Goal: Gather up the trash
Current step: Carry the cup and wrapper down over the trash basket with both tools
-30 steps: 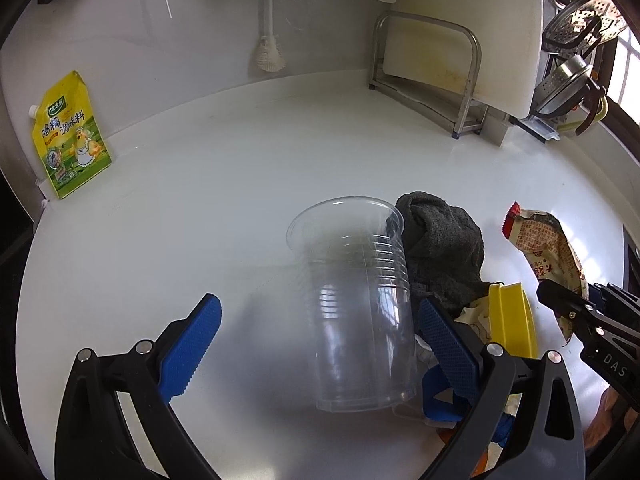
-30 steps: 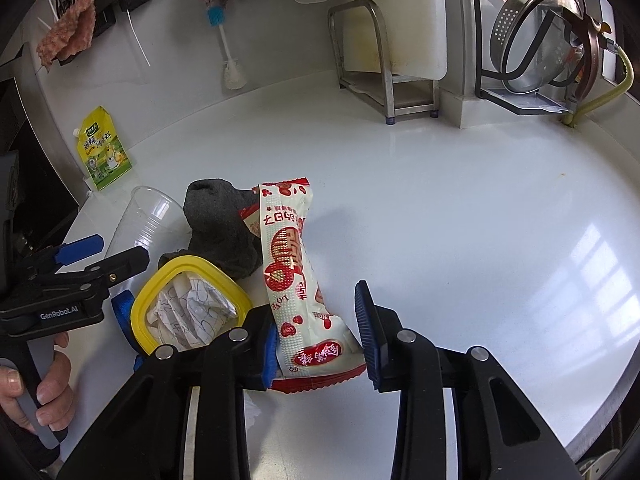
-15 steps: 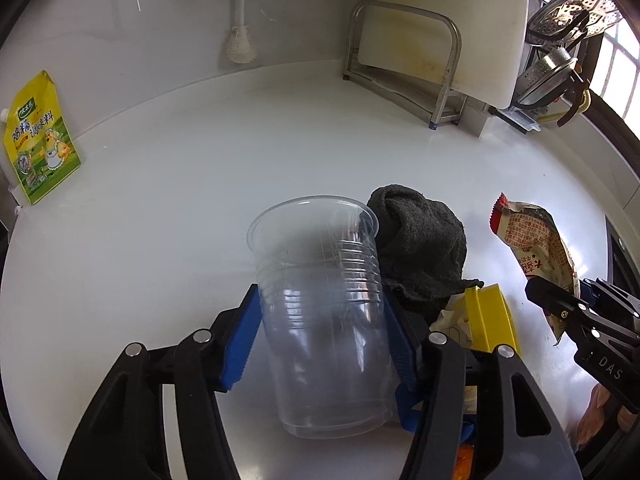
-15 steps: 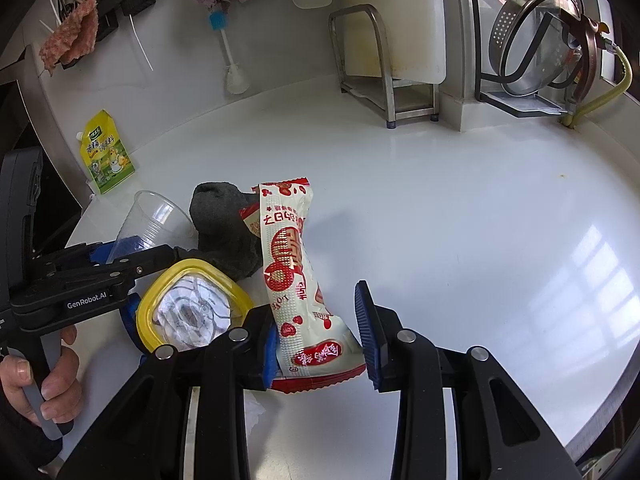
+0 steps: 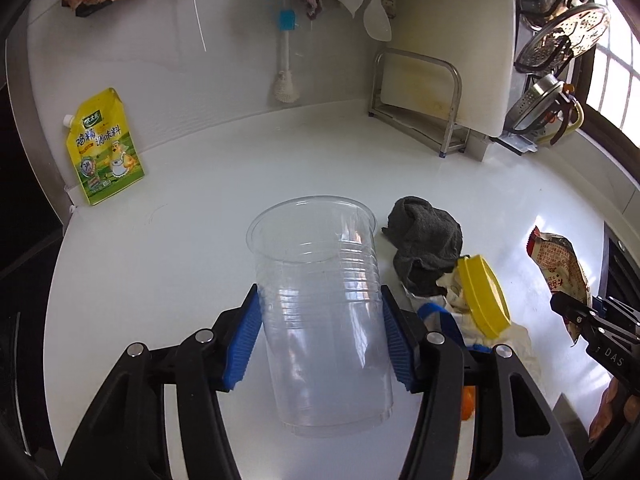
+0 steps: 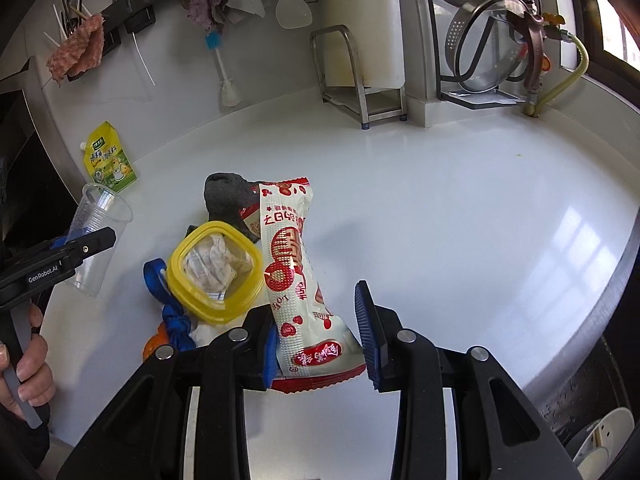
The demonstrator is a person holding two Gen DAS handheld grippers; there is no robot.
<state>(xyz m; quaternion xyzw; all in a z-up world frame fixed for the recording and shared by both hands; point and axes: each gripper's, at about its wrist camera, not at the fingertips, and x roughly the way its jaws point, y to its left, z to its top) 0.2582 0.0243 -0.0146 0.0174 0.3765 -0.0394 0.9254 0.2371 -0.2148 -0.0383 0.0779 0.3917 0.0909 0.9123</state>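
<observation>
Cup [image 5: 324,320] now clamped and lifted, wrapper [image 6: 298,276] gripped

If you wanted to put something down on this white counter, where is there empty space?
Bare counter spreads from the red-and-white snack packet toward the metal rack and hose corner. Another open stretch lies between the yellow seasoning pouch and the clear plastic cup. The crowded spot is around the dark grey cloth and yellow-rimmed lid.

Bare counter [image 6: 460,208] rightward; grey cloth [image 5: 426,240], yellow-rimmed lid [image 6: 214,272] cluttering the middle.
</observation>
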